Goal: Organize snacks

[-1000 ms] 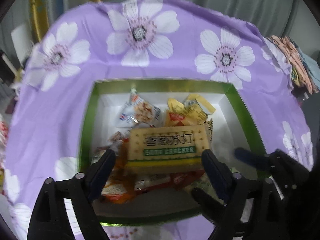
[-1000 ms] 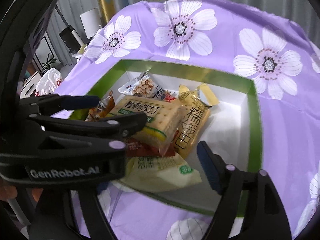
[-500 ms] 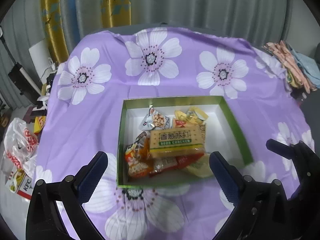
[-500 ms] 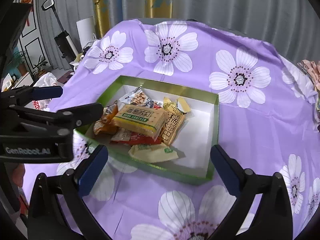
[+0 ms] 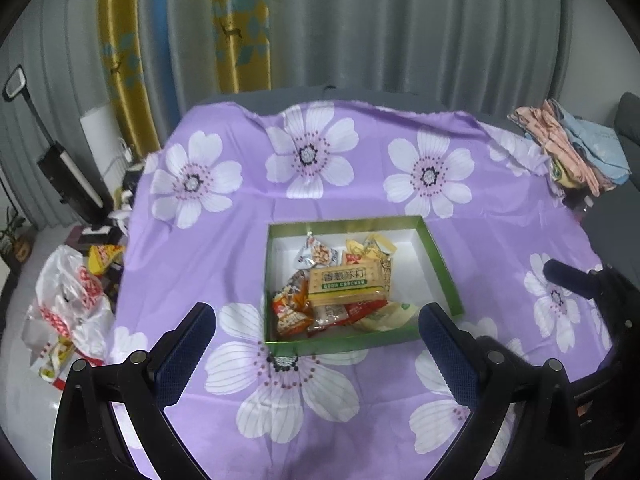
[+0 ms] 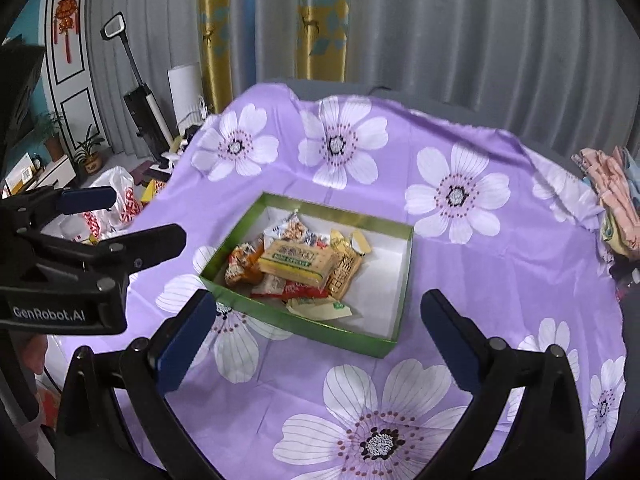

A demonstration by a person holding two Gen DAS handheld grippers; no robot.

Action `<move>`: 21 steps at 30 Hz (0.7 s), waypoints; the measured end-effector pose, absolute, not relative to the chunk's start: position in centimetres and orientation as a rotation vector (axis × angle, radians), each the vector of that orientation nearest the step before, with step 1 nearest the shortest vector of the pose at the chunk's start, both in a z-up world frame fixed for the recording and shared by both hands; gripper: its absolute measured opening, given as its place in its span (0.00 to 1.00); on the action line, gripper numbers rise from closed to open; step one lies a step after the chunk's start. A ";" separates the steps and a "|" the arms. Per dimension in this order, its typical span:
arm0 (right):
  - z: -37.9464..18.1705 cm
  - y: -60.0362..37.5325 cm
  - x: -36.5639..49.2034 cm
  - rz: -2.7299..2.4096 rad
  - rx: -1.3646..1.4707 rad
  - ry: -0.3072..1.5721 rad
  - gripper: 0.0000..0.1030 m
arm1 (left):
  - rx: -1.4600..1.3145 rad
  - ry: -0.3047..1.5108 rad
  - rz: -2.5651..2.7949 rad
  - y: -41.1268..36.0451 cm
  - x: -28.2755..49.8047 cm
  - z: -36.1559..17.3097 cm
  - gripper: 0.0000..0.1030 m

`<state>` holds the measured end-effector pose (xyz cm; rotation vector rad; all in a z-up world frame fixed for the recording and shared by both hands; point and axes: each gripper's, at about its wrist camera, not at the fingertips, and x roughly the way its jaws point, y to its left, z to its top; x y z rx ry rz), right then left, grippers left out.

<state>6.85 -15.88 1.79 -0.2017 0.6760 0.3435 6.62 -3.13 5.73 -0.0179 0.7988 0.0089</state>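
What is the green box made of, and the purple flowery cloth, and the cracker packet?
Green box: probably cardboard, with a shiny, metallic-looking green outside and plain white inside. Purple flowery cloth: thin fabric, slightly silky; it wrinkles and drapes over the edges. Cracker packet: likely plastic film wrapper, glossy, with printed lettering.

Cracker pack (image 5: 346, 285) in the green box (image 5: 344, 343): "SODA CRACKER" on its green band, w/ Chinese characters above, too small to read. Left gripper (image 6: 132, 216) body, seen from right wrist cam: "GenRobot.AI". Other wrappers: print illegible.
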 end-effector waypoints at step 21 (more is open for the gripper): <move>5.4 -15.5 4.6 0.337 -0.215 0.617 1.00 | -0.022 0.758 0.029 -3.0 4.7 8.7 0.98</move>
